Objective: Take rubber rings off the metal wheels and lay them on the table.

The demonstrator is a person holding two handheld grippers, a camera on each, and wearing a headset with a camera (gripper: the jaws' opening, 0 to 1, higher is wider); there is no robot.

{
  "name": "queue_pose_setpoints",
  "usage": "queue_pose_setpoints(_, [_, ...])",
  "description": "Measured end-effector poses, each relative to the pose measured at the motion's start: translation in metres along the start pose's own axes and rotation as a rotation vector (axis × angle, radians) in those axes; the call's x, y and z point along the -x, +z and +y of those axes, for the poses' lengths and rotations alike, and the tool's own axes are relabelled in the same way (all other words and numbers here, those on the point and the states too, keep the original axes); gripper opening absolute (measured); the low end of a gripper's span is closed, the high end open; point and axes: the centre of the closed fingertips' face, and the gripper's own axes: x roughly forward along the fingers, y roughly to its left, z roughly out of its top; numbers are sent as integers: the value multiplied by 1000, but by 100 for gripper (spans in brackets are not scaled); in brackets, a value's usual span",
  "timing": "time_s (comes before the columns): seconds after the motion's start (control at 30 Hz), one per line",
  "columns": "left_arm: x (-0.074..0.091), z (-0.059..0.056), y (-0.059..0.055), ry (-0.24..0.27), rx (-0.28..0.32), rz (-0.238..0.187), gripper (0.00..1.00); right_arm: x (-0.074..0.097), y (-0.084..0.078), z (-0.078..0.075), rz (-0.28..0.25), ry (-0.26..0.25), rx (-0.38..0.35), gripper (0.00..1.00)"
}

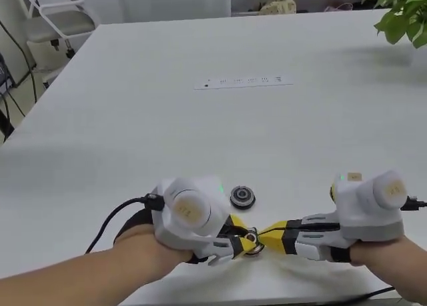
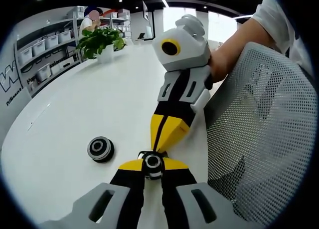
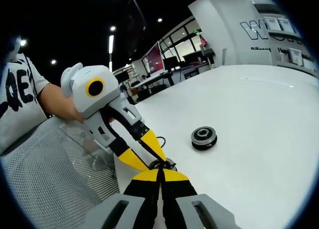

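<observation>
– Left gripper (image 2: 153, 166) is clamped on a small metal wheel (image 1: 253, 245), one jaw on each side. Why hold it so low?
– I judge it serves as a vice. The wheel is held steady at table height so the right gripper (image 3: 160, 172), meeting it nose to nose, can work at the black rubber ring (image 2: 145, 163). The right jaws are drawn tight together with their tips at the wheel's rim. Whether they actually pinch the ring I cannot tell.
– How much room is around them?
– By size: the white table (image 1: 200, 133) stretches wide ahead of both grippers, so a freed ring could be laid anywhere forward. Behind them the near edge is close, and a grey mesh chair back (image 2: 259, 119) stands just past it. A backward pull risks dropping the ring off that edge.
– Anything in the way?
– A black cable (image 1: 107, 229) trails outward from the left gripper. The second wheel (image 1: 242, 197), ring on, lies flat just ahead of the left gripper, near the tips but apart from them. A forward pull should steer around it.
</observation>
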Motion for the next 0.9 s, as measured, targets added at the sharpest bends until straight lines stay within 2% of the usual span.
queue_pose_setpoints(0.5, [-1,0,1,0,0,-2,7,0,4,4,-18,19,-2,0])
queue_pose_setpoints(0.57, [-1,0,1,0,0,-2,7,0,7,8,-35,44,-13,0])
queue_pose_setpoints(0.63, [-1,0,1,0,0,-3,7,0,5,8,-21,37,13,0])
queue_pose_setpoints(0.9, [-1,0,1,-3,-1,-9,7,1,4,2,-34,16,-3,0])
